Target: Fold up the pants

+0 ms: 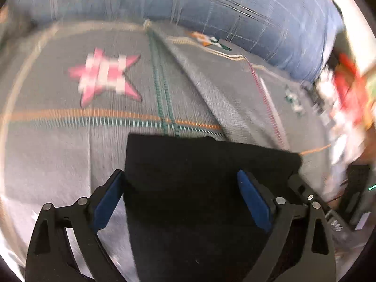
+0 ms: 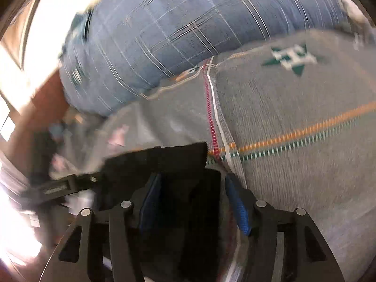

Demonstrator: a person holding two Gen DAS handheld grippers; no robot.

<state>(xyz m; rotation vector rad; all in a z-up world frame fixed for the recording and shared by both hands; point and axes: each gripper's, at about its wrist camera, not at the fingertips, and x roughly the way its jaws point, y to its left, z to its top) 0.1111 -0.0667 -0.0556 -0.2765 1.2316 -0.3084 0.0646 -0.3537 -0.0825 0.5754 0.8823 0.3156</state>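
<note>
The black pants [image 1: 199,176] lie folded on a grey patterned bedspread [image 1: 58,152]. In the left wrist view my left gripper [image 1: 181,176] is open, its blue pads [image 1: 110,202] wide apart on either side of the black cloth, just above it. In the right wrist view the pants [image 2: 164,162] show as a dark folded bundle. My right gripper [image 2: 192,178] is open around the cloth, and the blue pads [image 2: 237,206] do not pinch it. The other gripper's black finger [image 2: 68,183] shows at the left. Both views are blurred by motion.
A large blue plaid pillow [image 1: 235,7] lies along the far side of the bed; it also shows in the right wrist view [image 2: 164,35]. The bedspread carries a pink star [image 1: 105,77] and a green star [image 2: 291,58]. Cluttered red and white items [image 1: 345,89] sit past the bed's right edge.
</note>
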